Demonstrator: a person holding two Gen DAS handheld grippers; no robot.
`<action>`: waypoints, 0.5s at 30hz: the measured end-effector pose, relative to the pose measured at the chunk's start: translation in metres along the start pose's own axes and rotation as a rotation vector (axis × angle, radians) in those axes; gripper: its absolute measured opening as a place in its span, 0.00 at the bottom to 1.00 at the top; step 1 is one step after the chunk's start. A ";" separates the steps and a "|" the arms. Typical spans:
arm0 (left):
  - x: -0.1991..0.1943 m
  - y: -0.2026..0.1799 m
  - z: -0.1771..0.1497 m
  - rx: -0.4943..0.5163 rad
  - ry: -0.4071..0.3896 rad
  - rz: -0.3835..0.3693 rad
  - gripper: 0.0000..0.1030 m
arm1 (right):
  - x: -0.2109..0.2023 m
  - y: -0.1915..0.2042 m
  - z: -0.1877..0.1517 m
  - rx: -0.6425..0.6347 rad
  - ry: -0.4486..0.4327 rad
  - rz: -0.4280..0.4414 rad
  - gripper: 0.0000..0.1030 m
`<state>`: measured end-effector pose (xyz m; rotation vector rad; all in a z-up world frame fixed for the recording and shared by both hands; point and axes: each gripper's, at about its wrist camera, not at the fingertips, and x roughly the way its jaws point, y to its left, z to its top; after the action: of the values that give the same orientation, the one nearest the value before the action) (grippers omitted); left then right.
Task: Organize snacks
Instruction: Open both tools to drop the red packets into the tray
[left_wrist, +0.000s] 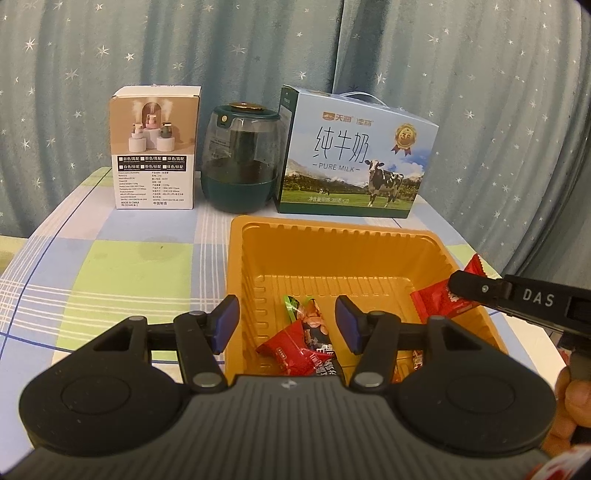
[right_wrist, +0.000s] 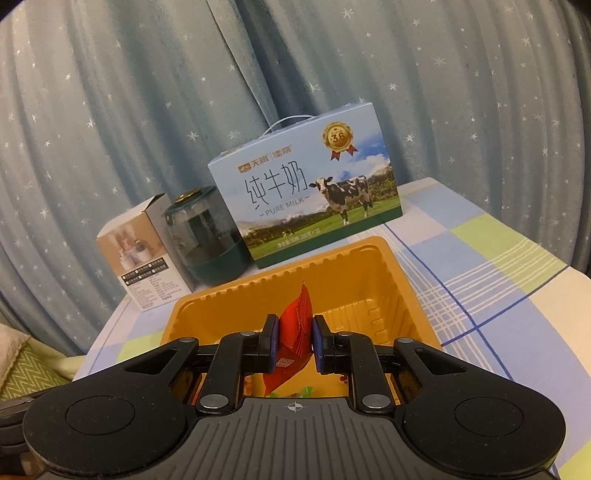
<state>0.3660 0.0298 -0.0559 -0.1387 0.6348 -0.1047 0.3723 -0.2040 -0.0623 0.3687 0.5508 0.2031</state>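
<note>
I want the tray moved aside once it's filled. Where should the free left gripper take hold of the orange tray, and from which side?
Grip the flat rim of the orange tray on its left wall, coming from above with one finger inside and one outside. The rim is thin and bare there, and the open left gripper already hovers near that side. The right gripper holds a red snack packet over the tray.

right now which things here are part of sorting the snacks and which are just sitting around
Part of the job:
- orange tray
- red snack packet in the right gripper
- wrapped snacks in the tray
- left gripper, open

Just sitting around:
- milk carton
- green jar
- white box
</note>
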 end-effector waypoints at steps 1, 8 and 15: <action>0.000 0.000 0.000 0.002 -0.001 0.001 0.53 | 0.002 0.000 0.000 -0.001 0.001 -0.005 0.19; 0.000 0.003 -0.001 0.002 0.001 0.010 0.54 | 0.001 -0.009 0.002 0.035 -0.016 -0.021 0.70; -0.001 0.001 -0.001 0.011 0.000 0.007 0.54 | -0.006 -0.020 0.008 0.081 -0.050 -0.038 0.70</action>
<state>0.3644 0.0312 -0.0561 -0.1260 0.6346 -0.1014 0.3729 -0.2263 -0.0611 0.4407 0.5173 0.1352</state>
